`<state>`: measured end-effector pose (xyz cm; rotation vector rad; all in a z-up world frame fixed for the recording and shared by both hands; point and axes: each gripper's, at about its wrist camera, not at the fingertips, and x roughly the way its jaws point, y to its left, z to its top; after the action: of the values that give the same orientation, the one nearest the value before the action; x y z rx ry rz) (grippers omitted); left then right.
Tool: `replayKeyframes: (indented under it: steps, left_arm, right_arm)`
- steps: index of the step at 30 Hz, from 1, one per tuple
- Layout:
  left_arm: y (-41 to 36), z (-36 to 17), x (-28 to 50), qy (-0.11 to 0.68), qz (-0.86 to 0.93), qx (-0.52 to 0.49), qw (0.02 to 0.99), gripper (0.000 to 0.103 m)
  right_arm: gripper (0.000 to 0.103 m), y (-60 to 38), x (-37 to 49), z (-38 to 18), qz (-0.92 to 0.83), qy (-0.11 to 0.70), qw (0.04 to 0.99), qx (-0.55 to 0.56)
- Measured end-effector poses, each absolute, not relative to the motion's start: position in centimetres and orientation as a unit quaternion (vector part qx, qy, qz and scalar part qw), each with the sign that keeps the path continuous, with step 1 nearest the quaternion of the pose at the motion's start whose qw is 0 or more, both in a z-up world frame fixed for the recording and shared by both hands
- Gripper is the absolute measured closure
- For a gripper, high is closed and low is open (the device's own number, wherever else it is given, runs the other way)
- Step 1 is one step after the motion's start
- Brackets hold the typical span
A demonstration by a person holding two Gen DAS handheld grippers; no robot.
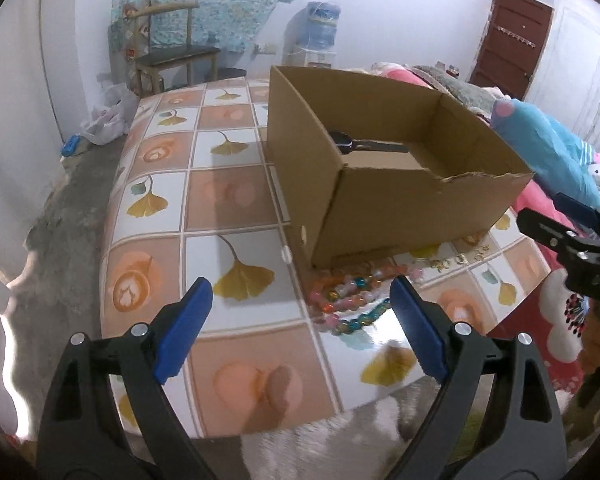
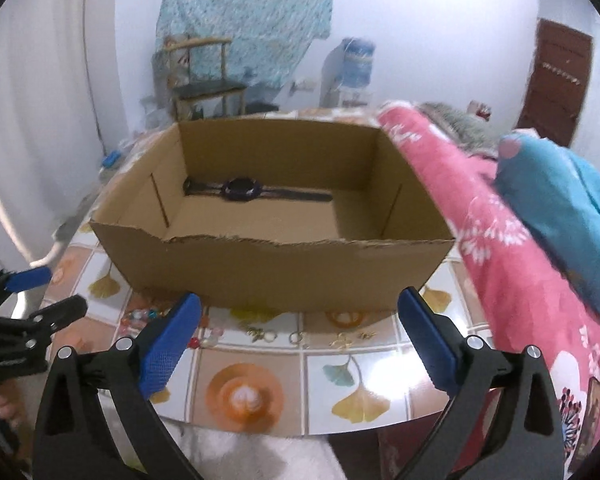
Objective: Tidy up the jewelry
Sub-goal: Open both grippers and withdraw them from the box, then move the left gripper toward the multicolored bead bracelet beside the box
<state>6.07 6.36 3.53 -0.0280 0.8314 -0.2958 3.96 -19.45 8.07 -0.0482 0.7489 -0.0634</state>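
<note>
So both claws are just hanging over the near edge of the counter (image 1: 236, 204), which has a glossy tile-print cover with ginkgo leaves and peachy squares. Neither is holding anything.

Starting on the left: the left claw (image 1: 300, 312) has its blue-padded fingers spread wide. The pile of colourful beaded bracelets (image 1: 350, 294) (orange, pink, teal and clear glassy beads, round and shiny) sits just ahead of it and toward its right finger, snug against the near corner of the open brown cardboard box (image 1: 384, 184). From what I can see the heap stretches roughly sideways along the box's front wall.

Moving right, there's a row of small gold-coloured pieces (image 2: 312, 336), maybe earrings or rings, too blurry to tell, lying flat in a line parallel to the box front. The right claw (image 2: 300, 312) is also wide open and those bits sit almost dead centre between its fingers, just ahead.

Inside the box, a black wristwatch (image 2: 242, 190) already lies flat along the back wall, strap running left to right.

My guess: left claw is nearer the beads, right claw nearer the gold stuff. Beads look slippery and loose, so a pinch could easily catch one strand only.
</note>
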Motion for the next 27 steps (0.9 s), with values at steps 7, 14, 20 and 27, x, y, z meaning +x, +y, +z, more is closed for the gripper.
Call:
replayKeyframes:
  steps: [7,14,20,27]
  left_arm:
    - [5.3,5.6,4.4,0.386,-0.094,-0.038,0.917,0.009]
    - [3.9,8.2,2.8,0.325,-0.071,-0.077,0.94,0.008]
    - [1.7,9.2,2.0,0.31,-0.081,-0.111,0.941,0.008]
    - [-0.2,8.9,0.5,0.301,-0.069,-0.118,0.944,0.008]
  right_arm:
    - [0.007,-20.9,1.9,8.7,-0.001,0.317,0.946,-0.066]
    - [0.007,-25.3,0.8,10.0,0.093,0.267,0.959,-0.022]
    - [0.007,-29.5,1.2,10.1,0.1,0.255,0.962,-0.009]
    - [0.007,-32.7,2.8,9.6,0.119,0.283,0.952,0.021]
